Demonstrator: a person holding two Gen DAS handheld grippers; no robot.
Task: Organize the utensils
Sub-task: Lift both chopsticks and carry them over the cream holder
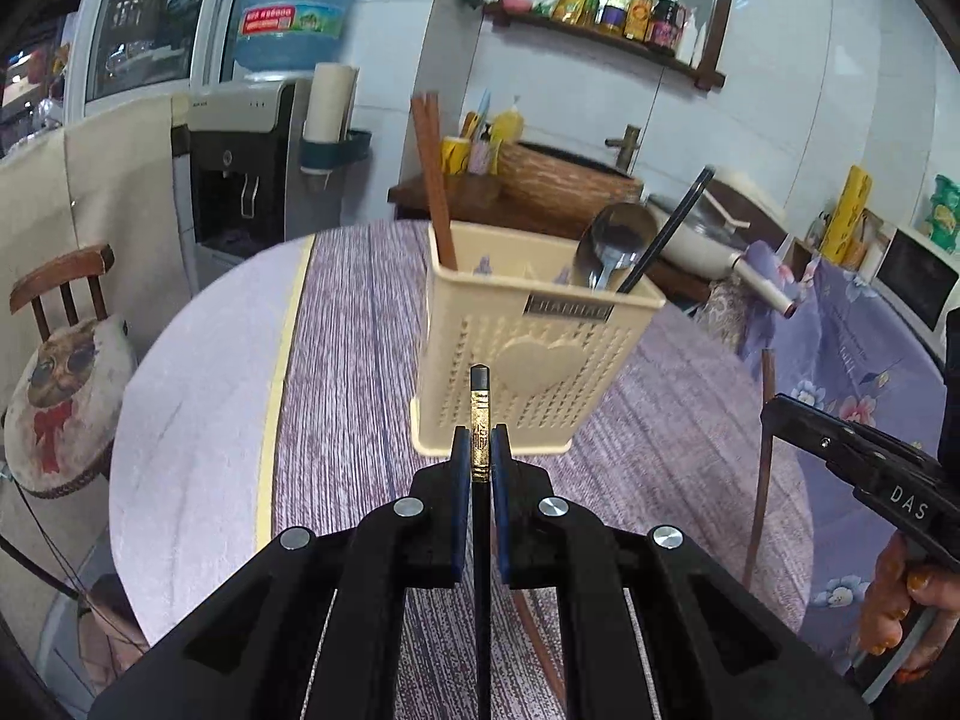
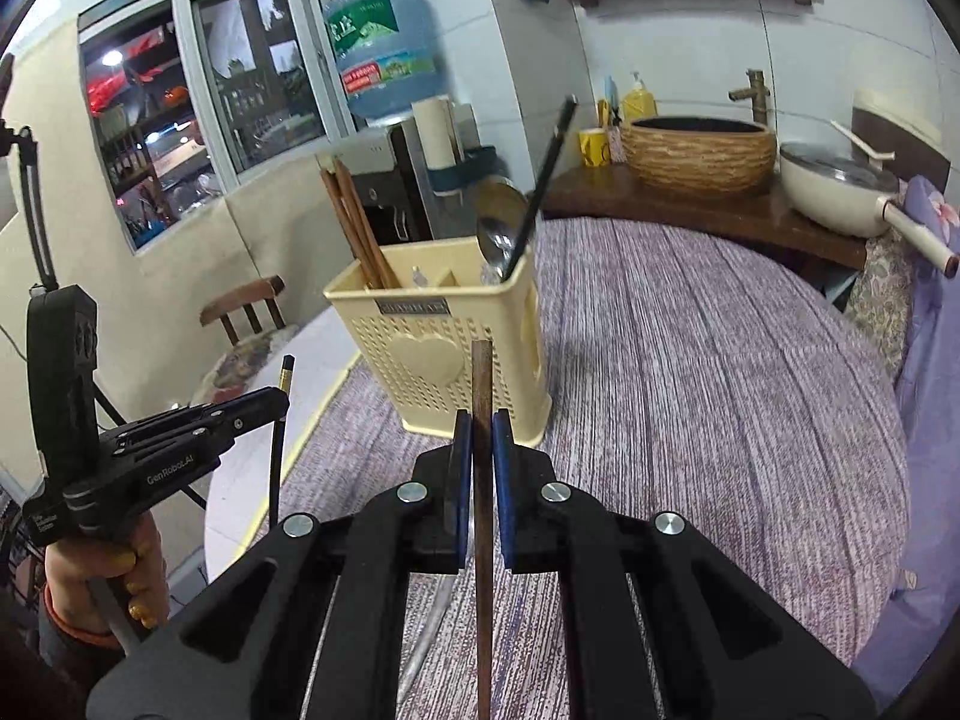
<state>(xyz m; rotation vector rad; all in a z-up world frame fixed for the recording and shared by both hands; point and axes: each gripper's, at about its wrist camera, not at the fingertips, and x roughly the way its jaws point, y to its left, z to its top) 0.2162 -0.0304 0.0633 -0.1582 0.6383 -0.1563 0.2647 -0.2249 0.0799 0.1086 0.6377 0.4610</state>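
I see a cream perforated utensil holder [image 1: 528, 354] upright, containing brown chopsticks [image 1: 433, 180], a metal spoon [image 1: 612, 240] and a black chopstick [image 1: 672, 228].

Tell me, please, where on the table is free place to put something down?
Right of the cream plastic utensil basket, the purple striped tablecloth lies bare toward the white pan. The strip before the basket is crowded by the left gripper and right gripper.

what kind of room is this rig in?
Most likely a home kitchen or dining corner: a water dispenser by the wall, a shelf of sauce bottles, a pan on the counter, and a utensil holder on the table.
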